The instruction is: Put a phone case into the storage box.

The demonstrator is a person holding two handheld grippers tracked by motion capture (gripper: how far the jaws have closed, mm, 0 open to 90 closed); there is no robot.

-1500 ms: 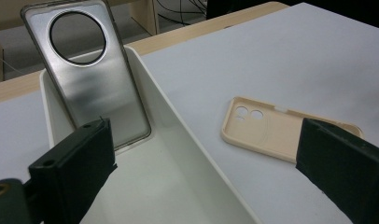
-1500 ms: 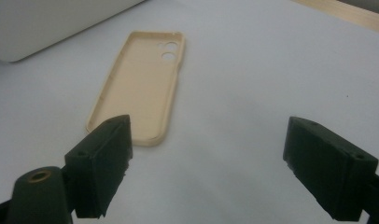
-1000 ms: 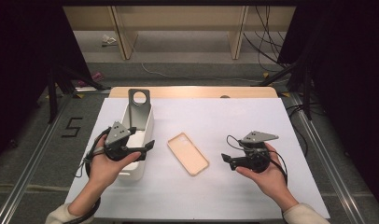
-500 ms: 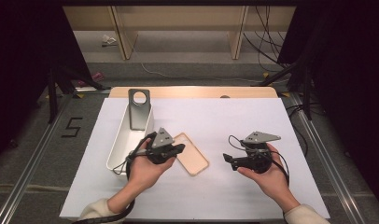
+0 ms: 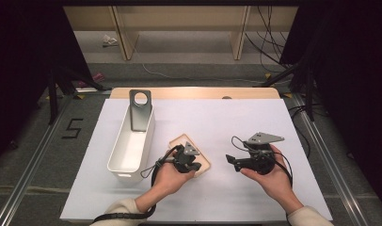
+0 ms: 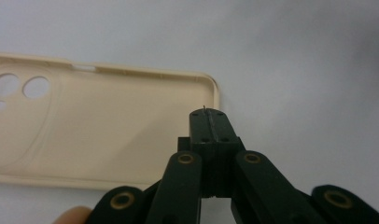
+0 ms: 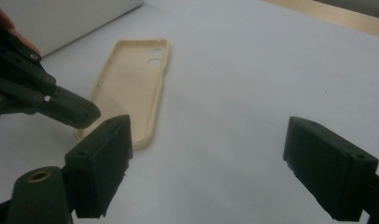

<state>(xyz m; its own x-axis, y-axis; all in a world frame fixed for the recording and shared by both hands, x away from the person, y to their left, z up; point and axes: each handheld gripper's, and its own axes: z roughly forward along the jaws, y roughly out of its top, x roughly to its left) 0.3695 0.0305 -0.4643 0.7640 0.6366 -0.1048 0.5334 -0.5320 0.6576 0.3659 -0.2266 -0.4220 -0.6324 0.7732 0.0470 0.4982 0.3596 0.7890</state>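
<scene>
A cream-coloured plastic phone case (image 5: pixel 191 153) lay open side up on the white surface (image 5: pixel 255 122), just right of a long white rectangular plastic bin (image 5: pixel 131 146) that stood along the left part of the sheet. A grey metal bracket with a round hole (image 5: pixel 140 110) rose upright at the far end of that bin.

The left hand-held gripper (image 5: pixel 194 165) was over the near end of the case, held in the person's left hand (image 5: pixel 169 176). In the left gripper view its jaws were pressed together with nothing between them, the tip (image 6: pixel 210 125) over the inside of the case close to a corner of the rim; whether it touched the case cannot be told. The two round camera cut-outs (image 6: pixel 20 87) of the case showed at the other end.

The right hand-held gripper (image 5: pixel 231 160) sat in the person's right hand (image 5: pixel 269 176) to the right of the case and apart from it, pointing leftward toward it. In the right gripper view its two black jaws stood spread wide, with bare white surface between them and nothing held. That view also showed the case (image 7: pixel 136 88) lying flat beyond its left jaw and the closed tip of the left hand-held gripper (image 7: pixel 82 114) over the near end of the case. A black cable (image 5: pixel 156 169) looped from the left hand-held gripper beside the wrist.
</scene>
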